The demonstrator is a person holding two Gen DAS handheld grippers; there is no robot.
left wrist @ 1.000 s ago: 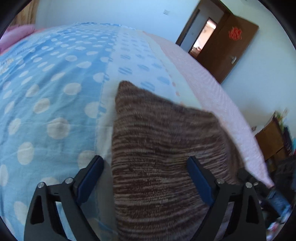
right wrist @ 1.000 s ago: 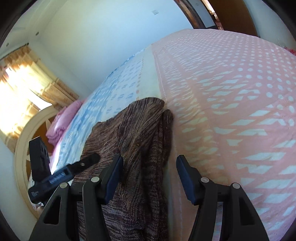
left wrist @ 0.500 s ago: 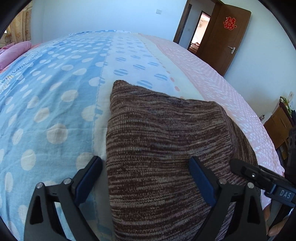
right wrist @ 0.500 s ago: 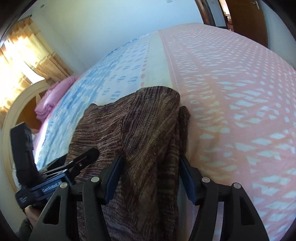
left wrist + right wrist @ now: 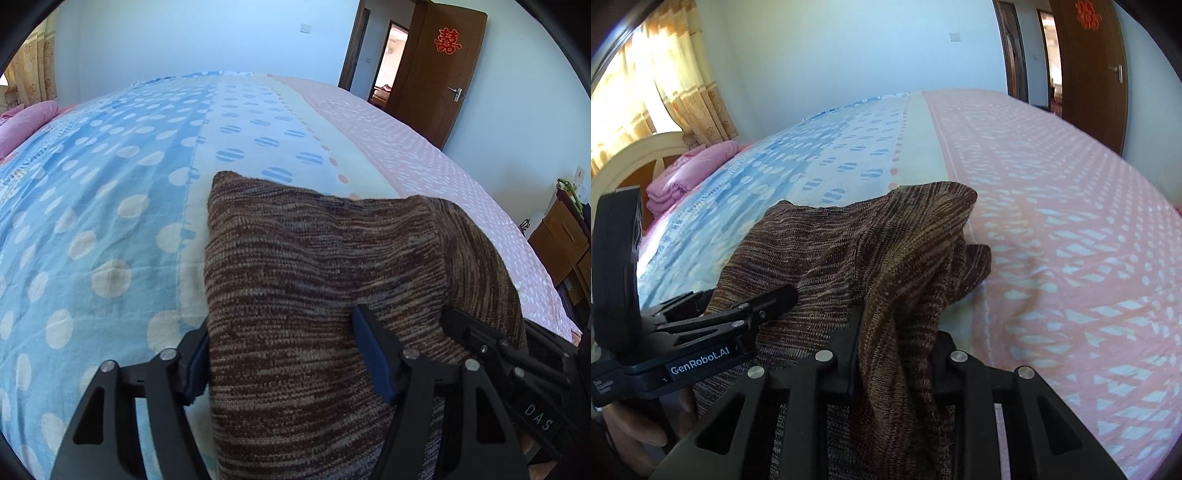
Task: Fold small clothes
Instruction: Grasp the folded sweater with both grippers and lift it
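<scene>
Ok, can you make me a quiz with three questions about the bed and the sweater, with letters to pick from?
1. Where does the sweater lie?
A. on the bed
B. on the floor
C. on a chair

2. What colour is the sweater?
A. green
B. brown
C. yellow

3. How is the door?
A. shut
B. taken off
C. open

Answers: 1 A, it lies on the dotted bedsheet. 2 B, its knit is streaky brown. 3 C, the door stands swung aside and you can see into the next room.

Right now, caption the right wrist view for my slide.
Right gripper closing on the brown striped knit garment atop a pink-and-blue patterned bedspread.
</scene>
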